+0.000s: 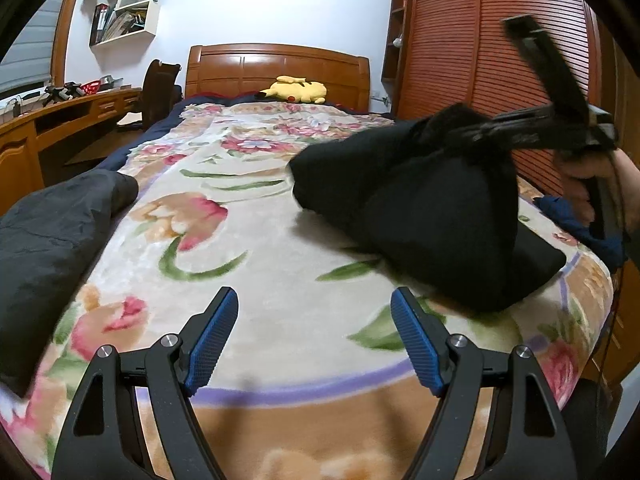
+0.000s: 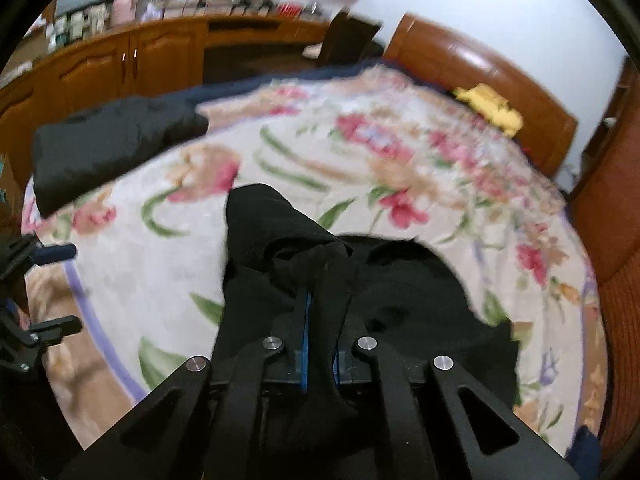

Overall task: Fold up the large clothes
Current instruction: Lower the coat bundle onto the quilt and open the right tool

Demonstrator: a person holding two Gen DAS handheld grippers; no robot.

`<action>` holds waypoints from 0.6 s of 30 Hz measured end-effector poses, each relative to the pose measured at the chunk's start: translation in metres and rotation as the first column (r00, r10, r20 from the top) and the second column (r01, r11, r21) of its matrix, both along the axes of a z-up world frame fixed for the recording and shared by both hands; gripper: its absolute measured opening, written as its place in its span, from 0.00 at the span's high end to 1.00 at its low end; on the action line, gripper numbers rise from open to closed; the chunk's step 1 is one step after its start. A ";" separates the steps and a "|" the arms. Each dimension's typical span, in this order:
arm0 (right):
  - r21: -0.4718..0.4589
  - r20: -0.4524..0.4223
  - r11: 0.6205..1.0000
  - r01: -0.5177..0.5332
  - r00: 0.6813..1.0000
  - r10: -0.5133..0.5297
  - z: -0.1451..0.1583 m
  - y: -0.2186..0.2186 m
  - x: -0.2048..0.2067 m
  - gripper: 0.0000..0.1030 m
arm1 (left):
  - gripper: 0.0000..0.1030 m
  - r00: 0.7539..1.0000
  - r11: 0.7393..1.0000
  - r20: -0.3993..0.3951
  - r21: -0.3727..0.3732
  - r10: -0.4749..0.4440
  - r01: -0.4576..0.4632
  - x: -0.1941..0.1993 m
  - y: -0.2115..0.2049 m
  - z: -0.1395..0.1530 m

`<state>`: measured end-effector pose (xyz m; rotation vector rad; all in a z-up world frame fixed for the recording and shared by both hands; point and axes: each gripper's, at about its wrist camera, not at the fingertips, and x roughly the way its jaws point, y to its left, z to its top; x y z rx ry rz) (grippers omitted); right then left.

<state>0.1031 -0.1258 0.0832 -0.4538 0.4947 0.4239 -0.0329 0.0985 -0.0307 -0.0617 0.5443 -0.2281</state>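
Observation:
A black garment (image 1: 436,216) lies bunched on the floral blanket (image 1: 248,216) at the right side of the bed. My right gripper (image 1: 472,132) is shut on a fold of it and lifts that part above the bed. In the right wrist view the black garment (image 2: 280,248) is pinched between the blue pads and drapes over my right gripper (image 2: 320,292). My left gripper (image 1: 314,304) is open and empty above the blanket near the foot of the bed. It also shows at the left edge of the right wrist view (image 2: 60,288).
A dark grey garment (image 1: 52,232) lies on the bed's left side, seen also in the right wrist view (image 2: 108,148). A yellow plush toy (image 1: 296,90) rests by the wooden headboard (image 1: 276,66). A desk (image 1: 68,116) stands left, a slatted wardrobe (image 1: 480,40) right.

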 end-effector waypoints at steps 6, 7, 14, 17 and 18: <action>0.127 0.100 0.977 0.173 0.977 -0.186 0.009 -0.095 -0.043 0.94 | 0.23 0.999 0.999 0.013 0.002 -0.046 0.046 -0.001 -0.027 0.006; 0.139 0.095 0.968 0.209 0.970 -0.223 0.004 -0.111 -0.048 0.94 | 0.23 0.998 0.998 0.016 0.005 -0.055 0.055 -0.001 -0.032 0.007; 0.142 -0.137 0.913 0.383 0.921 -0.365 -0.084 -0.188 -0.048 0.94 | 0.23 0.996 0.995 0.021 0.034 -0.090 0.089 -0.003 -0.054 0.009; 0.156 -0.127 0.910 0.385 0.921 -0.368 -0.092 -0.186 -0.044 0.94 | 0.23 0.995 0.995 0.029 0.022 -0.093 0.092 -0.004 -0.058 0.014; 0.159 -0.111 0.909 0.385 0.922 -0.371 -0.090 -0.182 -0.044 0.92 | 0.23 0.995 0.996 0.031 0.018 -0.093 0.093 -0.005 -0.059 0.015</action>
